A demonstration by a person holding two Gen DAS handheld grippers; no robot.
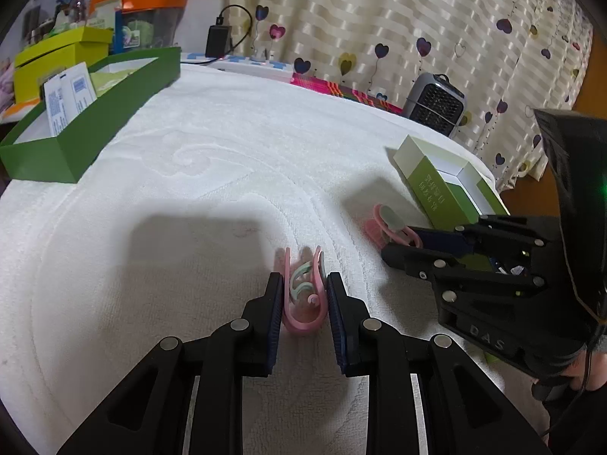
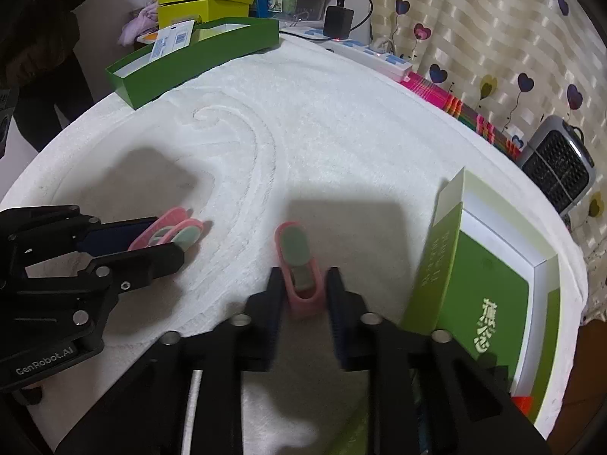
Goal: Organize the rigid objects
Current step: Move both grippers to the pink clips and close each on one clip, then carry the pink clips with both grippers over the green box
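Note:
Two pink clips with pale green pads lie on a white towel (image 1: 189, 189). My left gripper (image 1: 305, 284) is shut on one pink clip (image 1: 303, 295), its fingers pressing both sides; the same clip shows in the right wrist view (image 2: 170, 233) between the left gripper's fingers (image 2: 151, 242). My right gripper (image 2: 303, 284) is shut on the other pink clip (image 2: 297, 265), which rests on the towel (image 2: 322, 132). In the left wrist view that clip (image 1: 387, 223) sits at the right gripper's fingertips (image 1: 408, 246), beside the small box.
A long green tray (image 1: 95, 121) holding cards stands at the back left, also in the right wrist view (image 2: 197, 60). An open light-green box (image 2: 493, 273) stands at the right, close to my right gripper. A grey fan heater (image 1: 434, 104) and a power strip (image 2: 379, 57) line the far edge.

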